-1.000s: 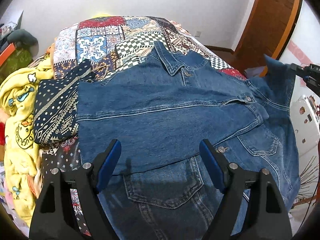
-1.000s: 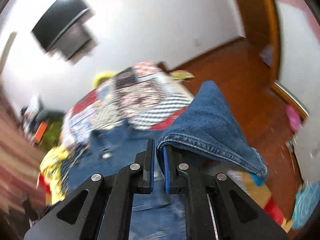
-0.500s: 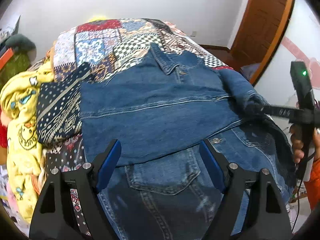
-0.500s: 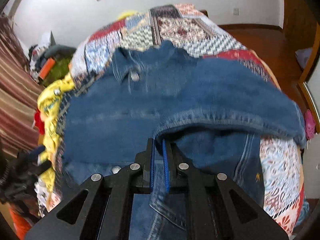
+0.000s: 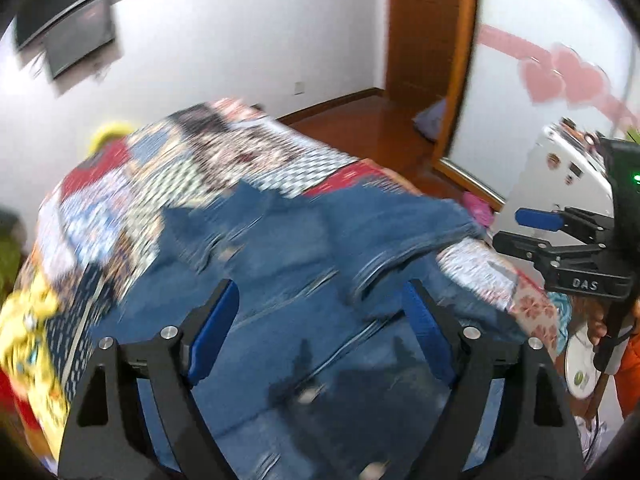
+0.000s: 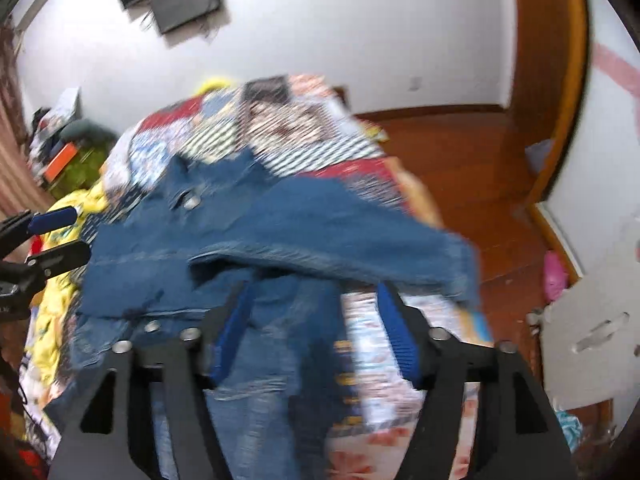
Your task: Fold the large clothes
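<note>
patchwork bed (image 6: 304, 120), denim jacket (image 6: 280, 232) on it, yellow blanket (image 6: 80, 208) at edge

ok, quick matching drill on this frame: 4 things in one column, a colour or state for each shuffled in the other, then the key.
Things:
1. denim jacket
2. right gripper
3. quilt
4. door frame

Colour or state:
A. brown wood
B. jaws opening, nothing between the pads
C. blue, lying on the bed with a sleeve folded across it
D. multicoloured patchwork

Pairs: 1-C, 2-B, 3-D, 4-A
</note>
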`<action>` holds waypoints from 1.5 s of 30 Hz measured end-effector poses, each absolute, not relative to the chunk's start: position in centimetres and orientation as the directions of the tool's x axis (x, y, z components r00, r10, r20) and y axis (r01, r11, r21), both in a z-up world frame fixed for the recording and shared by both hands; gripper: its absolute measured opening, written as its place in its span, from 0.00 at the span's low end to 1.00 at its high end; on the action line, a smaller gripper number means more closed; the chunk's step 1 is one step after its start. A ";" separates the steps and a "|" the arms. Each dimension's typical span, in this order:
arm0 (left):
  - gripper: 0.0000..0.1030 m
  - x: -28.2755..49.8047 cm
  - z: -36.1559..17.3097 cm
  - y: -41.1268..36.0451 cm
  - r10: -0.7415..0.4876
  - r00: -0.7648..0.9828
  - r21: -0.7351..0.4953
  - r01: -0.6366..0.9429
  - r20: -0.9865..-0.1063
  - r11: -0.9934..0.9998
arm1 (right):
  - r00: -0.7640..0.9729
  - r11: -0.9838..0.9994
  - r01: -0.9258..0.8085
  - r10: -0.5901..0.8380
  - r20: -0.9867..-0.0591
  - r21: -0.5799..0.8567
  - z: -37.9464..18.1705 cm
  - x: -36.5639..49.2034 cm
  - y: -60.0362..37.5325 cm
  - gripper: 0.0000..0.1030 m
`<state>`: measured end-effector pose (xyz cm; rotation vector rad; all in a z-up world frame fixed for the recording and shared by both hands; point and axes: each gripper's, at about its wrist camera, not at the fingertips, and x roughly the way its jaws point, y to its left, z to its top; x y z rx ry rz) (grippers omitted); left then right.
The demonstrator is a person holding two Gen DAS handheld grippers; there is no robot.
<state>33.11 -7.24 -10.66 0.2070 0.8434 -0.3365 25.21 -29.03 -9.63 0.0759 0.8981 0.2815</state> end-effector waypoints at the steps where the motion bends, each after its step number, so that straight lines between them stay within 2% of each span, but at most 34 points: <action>1: 0.82 33.7 -10.7 -8.4 -0.215 0.612 0.054 0.390 -0.761 0.919 | 0.606 0.968 -0.178 0.252 -0.755 0.179 -9.4 25.1 -30.3 0.65; 8: 0.83 38.2 -14.4 -16.2 -0.258 0.490 0.048 0.528 -0.832 0.848 | 0.621 0.983 -0.017 0.155 -0.768 0.185 -10.5 25.1 -35.9 0.68; 16: 0.82 41.1 -21.9 -24.0 -0.152 0.399 0.165 0.654 -0.904 0.738 | 0.559 0.973 0.057 0.155 -0.815 0.224 -13.9 25.3 -38.3 0.69; 22: 0.68 41.5 -25.4 -26.5 -0.062 0.469 0.312 0.675 -0.881 0.668 | 0.527 0.962 0.085 0.177 -0.832 0.258 -15.5 25.3 -38.8 0.69; 23: 0.60 41.5 -25.5 -26.5 -0.065 0.482 0.321 0.672 -0.874 0.668 | 0.523 0.961 0.091 0.178 -0.834 0.262 -15.7 25.3 -38.9 0.69; 24: 0.46 41.7 -25.5 -26.4 -0.065 0.496 0.328 0.660 -0.866 0.675 | 0.519 0.959 0.095 0.180 -0.836 0.265 -15.9 25.3 -38.9 0.69; 25: 0.39 42.1 -25.4 -26.2 -0.056 0.508 0.335 0.644 -0.860 0.688 | 0.516 0.958 0.098 0.183 -0.837 0.269 -16.0 25.3 -38.9 0.69; 26: 0.27 42.5 -25.1 -25.9 -0.055 0.509 0.328 0.630 -0.859 0.704 | 0.513 0.957 0.100 0.186 -0.838 0.273 -16.0 25.3 -38.9 0.69; 28: 0.20 43.2 -24.1 -24.9 -0.098 0.497 0.270 0.614 -0.862 0.742 | 0.508 0.957 0.097 0.190 -0.840 0.275 -15.9 25.4 -38.8 0.69; 29: 0.11 43.5 -23.2 -24.0 -0.127 0.497 0.231 0.596 -0.859 0.769 | 0.508 0.957 0.093 0.191 -0.840 0.273 -15.8 25.3 -38.6 0.69; 34: 0.11 44.0 -17.2 -18.5 -0.251 0.533 0.058 0.496 -0.808 0.866 | 0.511 0.964 0.038 0.209 -0.834 0.265 -14.9 25.5 -37.0 0.69; 38: 0.10 43.3 -12.8 -12.5 -0.280 0.592 -0.019 0.408 -0.756 0.913 | 0.517 0.968 -0.030 0.229 -0.825 0.250 -13.9 25.9 -34.8 0.69; 42: 0.10 40.8 -10.5 -5.7 -0.226 0.659 -0.022 0.302 -0.718 0.953 | 0.522 0.966 -0.106 0.254 -0.814 0.234 -13.2 26.2 -32.4 0.69; 45: 0.10 38.7 -11.3 -0.8 -0.173 0.662 -0.023 0.229 -0.729 0.973 | 0.514 0.963 -0.156 0.269 -0.815 0.220 -13.2 26.6 -30.5 0.69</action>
